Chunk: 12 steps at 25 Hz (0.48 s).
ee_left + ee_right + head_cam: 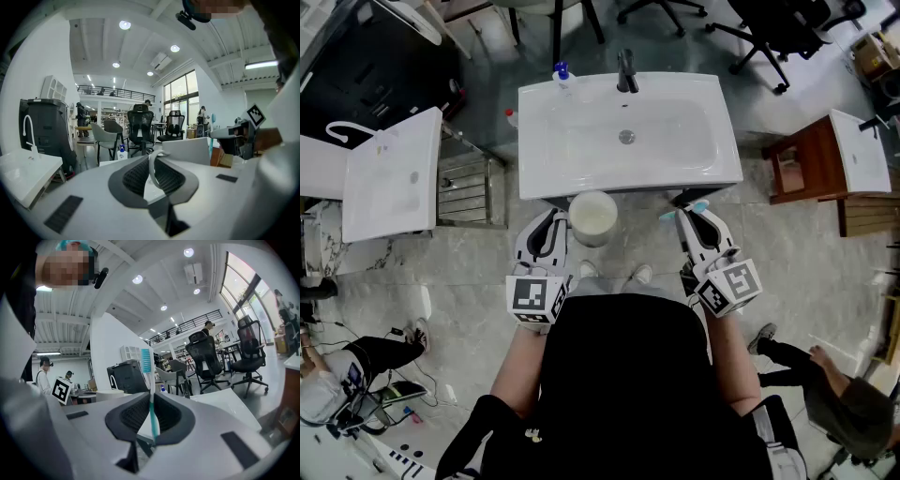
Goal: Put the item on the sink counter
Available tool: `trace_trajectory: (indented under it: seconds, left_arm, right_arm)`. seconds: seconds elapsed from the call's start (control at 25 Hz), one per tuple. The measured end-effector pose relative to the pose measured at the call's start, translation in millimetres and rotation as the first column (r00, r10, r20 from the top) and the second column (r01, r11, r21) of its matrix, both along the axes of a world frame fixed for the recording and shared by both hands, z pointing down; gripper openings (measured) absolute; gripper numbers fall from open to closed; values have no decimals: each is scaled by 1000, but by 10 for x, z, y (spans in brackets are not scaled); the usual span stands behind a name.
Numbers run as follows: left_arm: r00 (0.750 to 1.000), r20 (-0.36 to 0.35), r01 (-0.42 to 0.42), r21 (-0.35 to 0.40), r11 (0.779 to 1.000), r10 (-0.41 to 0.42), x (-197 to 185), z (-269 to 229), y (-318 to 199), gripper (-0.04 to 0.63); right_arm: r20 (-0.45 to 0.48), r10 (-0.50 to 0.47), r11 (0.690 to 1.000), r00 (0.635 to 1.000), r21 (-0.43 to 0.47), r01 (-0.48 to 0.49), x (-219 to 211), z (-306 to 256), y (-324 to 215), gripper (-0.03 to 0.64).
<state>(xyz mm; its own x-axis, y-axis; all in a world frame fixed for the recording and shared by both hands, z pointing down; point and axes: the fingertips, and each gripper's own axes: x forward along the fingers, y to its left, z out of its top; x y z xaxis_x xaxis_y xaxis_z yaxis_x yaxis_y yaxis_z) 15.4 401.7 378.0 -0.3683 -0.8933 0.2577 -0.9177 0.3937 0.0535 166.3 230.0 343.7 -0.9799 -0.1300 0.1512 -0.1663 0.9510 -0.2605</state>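
Start with the sink (534,178). Its tabletop (727,169) is only a narrow white border round a deep basin (670,131), and that's your main hazard. Anything set on the front strip could tip into the bowl or drop off the near edge. You're standing at the sink's front side, with both grippers just short of that near edge and not yet over it.

Your left gripper (553,223) is clamped tight on the white cup (592,217). It pinches only a thin curved bit, rim or handle, I can't tell which. The cup's bulk hangs out to one side, just short of the sink's front edge. With a bite that thin, I reckon the cup could swing or twist as you reach forward. Come in low and it may clip the edge.

The faucet (626,73) and the blue-capped bottle (563,77) sit along the sink's back edge. Aim for that side and you risk knocking the bottle over.

Your right gripper (692,217) is closed fully on the teal toothbrush (151,401), near the sink's front right corner. The handle sits low in the pads and the bristles stand up. Let go on that narrow border and the toothbrush will likely roll into the basin.
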Motion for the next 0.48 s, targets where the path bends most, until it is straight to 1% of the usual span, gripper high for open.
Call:
trace_trajectory:
  seconds: [0.2,0.48]
  left_arm:
    - [1000,-13,5,6,1000,-5,-96,46,162,48]
    - [1000,-19,-1,26,1000,1,-274,66,412,48]
  right_arm:
    - [-12,0,1000,1000,-1,0,-103,15,173,49]
    - [-23,-6,1000,1000,22,6,-320,-21,439,49]
